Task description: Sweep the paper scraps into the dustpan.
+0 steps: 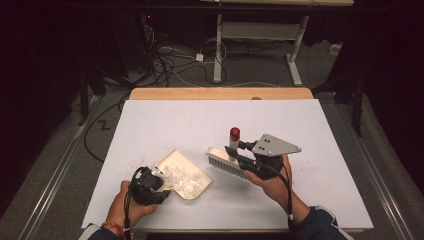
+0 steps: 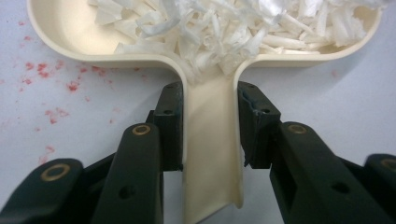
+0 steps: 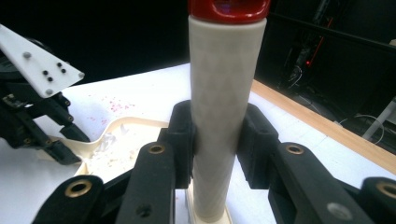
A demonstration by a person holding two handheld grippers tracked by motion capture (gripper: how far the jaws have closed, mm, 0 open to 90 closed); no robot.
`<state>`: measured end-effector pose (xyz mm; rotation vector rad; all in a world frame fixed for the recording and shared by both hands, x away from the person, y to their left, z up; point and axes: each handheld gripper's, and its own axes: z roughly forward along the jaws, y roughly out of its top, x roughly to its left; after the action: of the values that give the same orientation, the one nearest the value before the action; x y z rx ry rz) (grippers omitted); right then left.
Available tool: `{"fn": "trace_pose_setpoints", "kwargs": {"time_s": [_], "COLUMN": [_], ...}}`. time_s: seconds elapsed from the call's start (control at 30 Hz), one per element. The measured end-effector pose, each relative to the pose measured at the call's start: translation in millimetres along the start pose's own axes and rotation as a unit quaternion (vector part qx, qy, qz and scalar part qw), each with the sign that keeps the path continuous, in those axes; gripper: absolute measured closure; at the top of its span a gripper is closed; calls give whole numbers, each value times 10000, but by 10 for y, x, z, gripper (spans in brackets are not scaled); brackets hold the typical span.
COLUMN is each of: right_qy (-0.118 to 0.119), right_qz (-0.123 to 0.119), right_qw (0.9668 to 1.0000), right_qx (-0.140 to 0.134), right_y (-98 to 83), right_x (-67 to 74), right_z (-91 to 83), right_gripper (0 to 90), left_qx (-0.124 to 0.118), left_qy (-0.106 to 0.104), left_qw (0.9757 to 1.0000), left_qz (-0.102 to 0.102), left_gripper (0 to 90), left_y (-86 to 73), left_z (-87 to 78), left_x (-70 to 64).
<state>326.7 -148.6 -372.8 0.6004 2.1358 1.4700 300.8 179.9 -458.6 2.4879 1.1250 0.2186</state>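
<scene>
A cream dustpan [image 1: 168, 159] lies on the white table, heaped with white paper shreds [image 1: 183, 176]. My left gripper [image 1: 159, 177] is shut on its handle at the near left. In the left gripper view the two black jaws of that gripper [image 2: 210, 91] press both sides of the dustpan handle [image 2: 212, 154], with the shreds [image 2: 224, 23] just beyond. My right gripper [image 1: 236, 148] is shut on the upright handle [image 1: 234, 141] of a cream hand brush [image 1: 225, 164]; its grey bristles are tilted just right of the pan. The right gripper [image 3: 218, 112] clamps the pale handle [image 3: 224, 70] under a red cap [image 3: 229, 5].
Small red specks [image 1: 132, 162] dot the white cover left of the pan. The table's wooden far edge [image 1: 220, 93] borders a dark floor with cables and a desk frame [image 1: 218, 50]. The right gripper view shows the left gripper [image 3: 42, 121] beside the pan [image 3: 126, 130].
</scene>
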Motion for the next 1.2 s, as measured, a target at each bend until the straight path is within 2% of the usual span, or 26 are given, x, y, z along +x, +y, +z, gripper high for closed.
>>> {"fn": "trace_pose_setpoints", "kwargs": {"time_s": [0.1, 0.23, 0.4, 0.6, 0.83, 0.93, 1.2], "right_qy": [6, -87, -182, -331, -377, -439, -214], "right_qz": [43, 110, 259, 294, 353, 348, 453], "right_qw": [10000, 9998, 9995, 9990, 9986, 9984, 9985], "right_qx": [39, 108, 27, -43, 62, 4, 213], "right_y": [-9, -48, -53, -70, -153, -192, -254], "right_x": [-48, -155, -279, -380, -446, -468, -551], "right_z": [-44, -161, -375, -667, -943, -1056, -1279], "right_gripper": [698, 698, 697, 697, 697, 697, 697], "left_qx": [-65, -195, -260, -305, -324, -350, -384], "left_qy": [-9, 83, 135, 156, 192, 184, 227], "left_qw": [10000, 9997, 9994, 9989, 9985, 9983, 9976], "left_qz": [-61, -148, -169, -307, -405, -439, -532], "left_gripper": [636, 636, 635, 636, 636, 636, 636], "left_y": [14, 28, 33, 21, 37, 40, 66], "left_z": [11, 8, 6, 24, 34, 46, 53], "left_x": [14, 48, 80, 141, 172, 182, 228]}}
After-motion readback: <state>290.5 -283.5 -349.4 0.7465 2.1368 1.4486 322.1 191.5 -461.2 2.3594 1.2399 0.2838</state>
